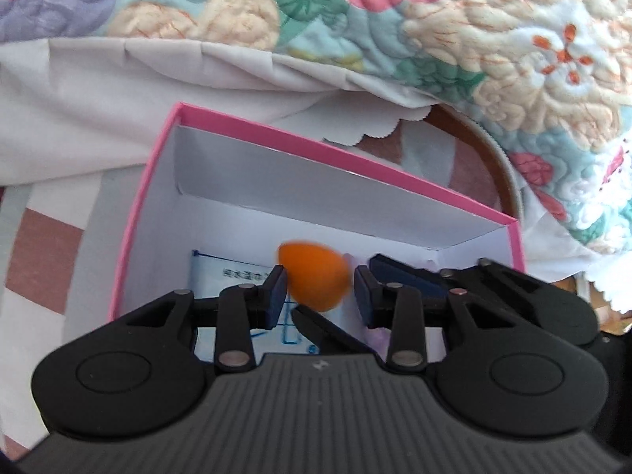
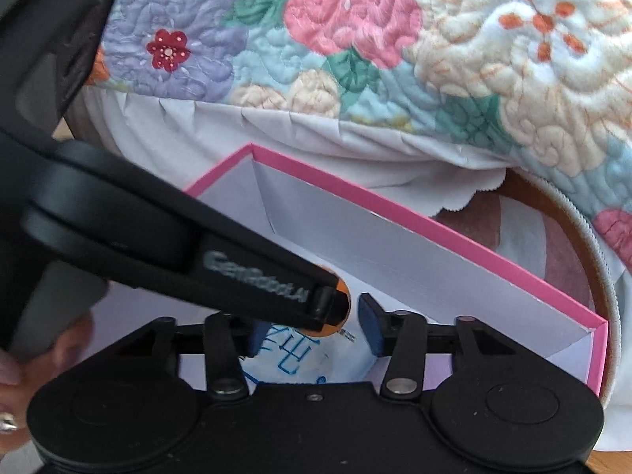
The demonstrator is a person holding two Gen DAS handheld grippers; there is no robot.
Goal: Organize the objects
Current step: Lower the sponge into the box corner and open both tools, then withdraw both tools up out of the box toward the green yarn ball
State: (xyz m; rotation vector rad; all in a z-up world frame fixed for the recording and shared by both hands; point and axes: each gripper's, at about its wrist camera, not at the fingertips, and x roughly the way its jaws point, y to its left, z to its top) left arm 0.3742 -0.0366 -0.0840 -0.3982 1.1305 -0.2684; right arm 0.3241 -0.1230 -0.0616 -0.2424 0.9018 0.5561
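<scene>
An orange egg-shaped sponge (image 1: 314, 278) is blurred between the fingers of my left gripper (image 1: 320, 290), over the open pink box (image 1: 276, 132). The jaws stand wider than the sponge, which touches only the left pad. A white packet with blue print (image 1: 233, 276) lies on the box floor. My right gripper (image 2: 312, 333) is open and empty, low inside the same box (image 2: 395, 205), just beside the left gripper. In the right wrist view the left gripper's finger (image 2: 256, 276) crosses in front and hides most of the sponge (image 2: 341, 308).
A floral quilt (image 1: 493, 39) with a white sheet (image 1: 118, 79) under it lies behind the box. A round brown rim (image 2: 572, 245) shows to the right. The box stands on a pink and white checked cloth (image 1: 39, 245). A hand (image 2: 8, 375) shows at the left edge.
</scene>
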